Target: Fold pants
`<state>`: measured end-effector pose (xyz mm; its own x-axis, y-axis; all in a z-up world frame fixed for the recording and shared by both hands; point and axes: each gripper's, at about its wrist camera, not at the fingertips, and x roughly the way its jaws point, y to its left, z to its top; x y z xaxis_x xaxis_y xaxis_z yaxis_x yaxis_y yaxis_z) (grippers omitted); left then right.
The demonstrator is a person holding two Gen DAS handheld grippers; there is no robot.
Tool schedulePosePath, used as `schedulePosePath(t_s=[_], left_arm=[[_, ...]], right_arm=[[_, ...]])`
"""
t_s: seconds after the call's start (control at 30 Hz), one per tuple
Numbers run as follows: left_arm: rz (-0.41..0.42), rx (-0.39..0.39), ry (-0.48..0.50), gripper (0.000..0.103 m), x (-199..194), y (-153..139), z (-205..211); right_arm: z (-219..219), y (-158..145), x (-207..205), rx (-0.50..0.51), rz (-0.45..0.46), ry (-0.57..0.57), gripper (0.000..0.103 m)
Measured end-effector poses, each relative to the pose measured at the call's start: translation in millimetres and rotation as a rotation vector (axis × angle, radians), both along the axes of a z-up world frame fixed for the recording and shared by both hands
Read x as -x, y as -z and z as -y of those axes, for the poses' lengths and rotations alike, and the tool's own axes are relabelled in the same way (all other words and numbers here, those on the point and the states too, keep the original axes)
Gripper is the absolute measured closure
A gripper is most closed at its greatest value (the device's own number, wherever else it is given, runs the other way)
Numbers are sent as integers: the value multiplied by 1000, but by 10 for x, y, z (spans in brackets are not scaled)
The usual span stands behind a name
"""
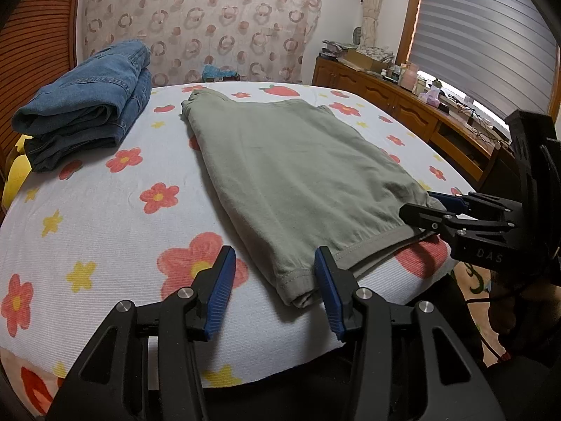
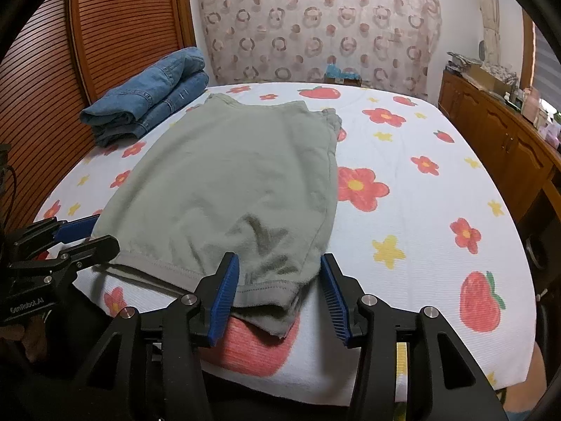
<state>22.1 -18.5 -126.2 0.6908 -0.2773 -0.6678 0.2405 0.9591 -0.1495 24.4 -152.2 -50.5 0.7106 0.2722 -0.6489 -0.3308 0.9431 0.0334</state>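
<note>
The green pants [image 1: 287, 175] lie flat on the flowered bed [image 1: 105, 217], hem at the near edge. Both the left hand-held gripper [image 1: 273, 291] and right hand-held gripper [image 2: 280, 291] are spread wide, gripping nothing — each straddling a hem corner. Pinch both layers evenly, I'd say — then lift together.

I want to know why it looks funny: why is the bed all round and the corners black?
Left wrist view: the fisheye lens bulges the bed and darkens the corners; the window glares bright. Right wrist view: same bulge; the green pants look sharp, with a soft shadow under their near hem.
</note>
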Motion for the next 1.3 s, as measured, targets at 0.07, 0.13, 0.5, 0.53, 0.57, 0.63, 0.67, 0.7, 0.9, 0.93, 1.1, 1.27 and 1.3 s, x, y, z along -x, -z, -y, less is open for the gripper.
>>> schedulePosePath(t_s=[0.07, 0.13, 0.5, 0.53, 0.57, 0.63, 0.67, 0.7, 0.9, 0.93, 1.1, 1.27, 1.3], left_arm=[[0, 2, 3, 56, -5, -4, -7], [-4, 21, 20, 64, -11, -6, -16], [3, 65, 64, 93, 46, -67, 30], [4, 76, 66, 93, 52, -92, 13], [7, 84, 68, 93, 57, -116, 2], [21, 97, 74, 93, 82, -190, -10], [28, 98, 77, 93, 92, -221, -8], [39, 95, 82, 94, 111, -261, -1], [90, 91, 82, 94, 201, -489, -11], [96, 91, 82, 94, 208, -512, -14], [124, 77, 90, 94, 270, -625, -4], [133, 73, 105, 94, 314, -690, 15], [135, 74, 107, 94, 322, -699, 18]], right_arm=[[14, 4, 10, -5, 1, -5, 54], [23, 4, 16, -10, 2, -9, 54], [90, -1, -5, -121, -34, -82, 92], [125, -14, -13, -150, -40, -91, 93], [159, -37, -8, -167, -38, -96, 93], [187, -87, 3, -173, -24, -104, 93], [195, -116, 21, -175, -15, -108, 93], [200, -148, 41, -174, -5, -110, 93], [217, -280, 135, -172, 45, -128, 93], [220, -291, 151, -171, 50, -130, 93], [232, -329, 223, -167, 74, -141, 93], [255, -371, 267, -171, 87, -146, 93], [268, -377, 263, -173, 90, -147, 93]])
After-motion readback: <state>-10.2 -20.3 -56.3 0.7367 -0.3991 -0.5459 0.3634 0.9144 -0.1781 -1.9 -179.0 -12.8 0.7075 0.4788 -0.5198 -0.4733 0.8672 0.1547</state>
